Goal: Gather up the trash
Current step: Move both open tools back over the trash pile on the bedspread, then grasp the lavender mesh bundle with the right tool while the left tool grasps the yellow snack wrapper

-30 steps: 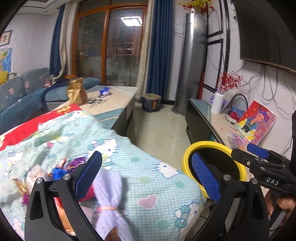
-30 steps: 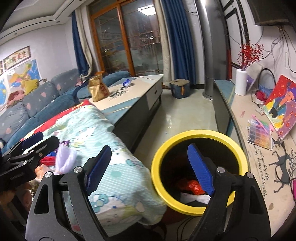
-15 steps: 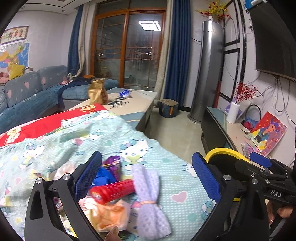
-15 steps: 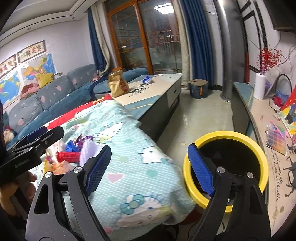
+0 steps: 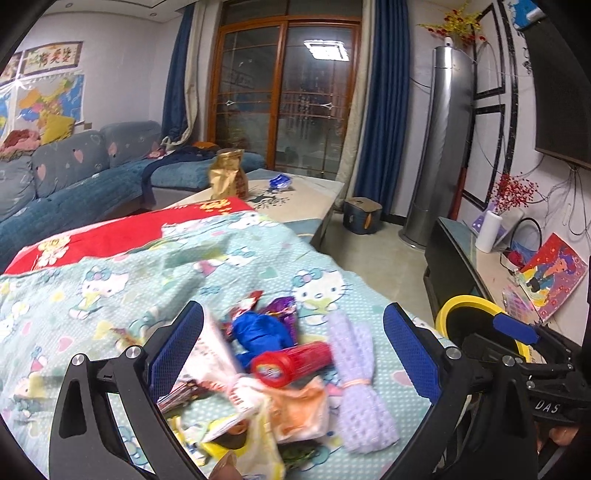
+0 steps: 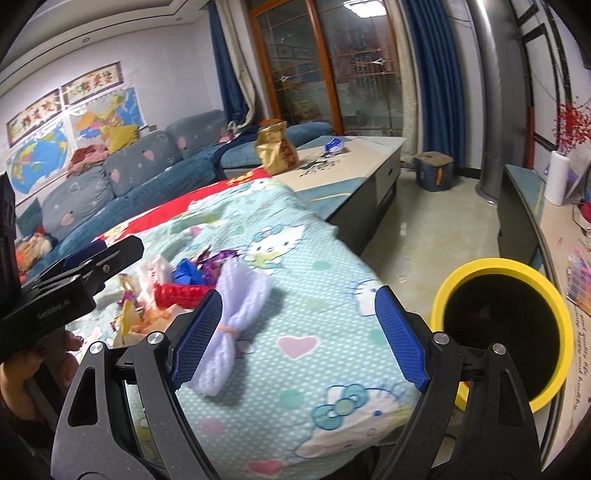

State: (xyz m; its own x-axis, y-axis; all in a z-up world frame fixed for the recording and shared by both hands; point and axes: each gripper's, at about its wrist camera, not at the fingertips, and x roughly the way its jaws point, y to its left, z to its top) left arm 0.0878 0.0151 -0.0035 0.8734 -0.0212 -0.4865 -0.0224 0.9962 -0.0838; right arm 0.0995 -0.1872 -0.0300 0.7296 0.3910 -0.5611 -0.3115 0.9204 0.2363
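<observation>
1 yellow bin [image 6: 554,280] | 1 red tube [image 5: 291,363] | 1 lilac cloth bundle [image 6: 236,306] | 2 grippers

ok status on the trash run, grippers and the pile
Left gripper open, over the trash pile, nothing held. Right gripper open, empty. Yellow-rimmed bin waits beside the covered table. Lilac knit bundle lies beside the pile.

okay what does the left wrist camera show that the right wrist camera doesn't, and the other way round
Only the left wrist view: the painting leaning on the side counter, the TV's dark edge, and the yellow flowers atop the tall silver unit.

Only the right wrist view: the world map above the sofa, and nearly the whole mouth of the yellow bin.

Both: the cartoon-cat blanket, the trash pile with the red tube and lilac knit bundle, the gold bag, and both grippers with open, empty fingers, left and right.
</observation>
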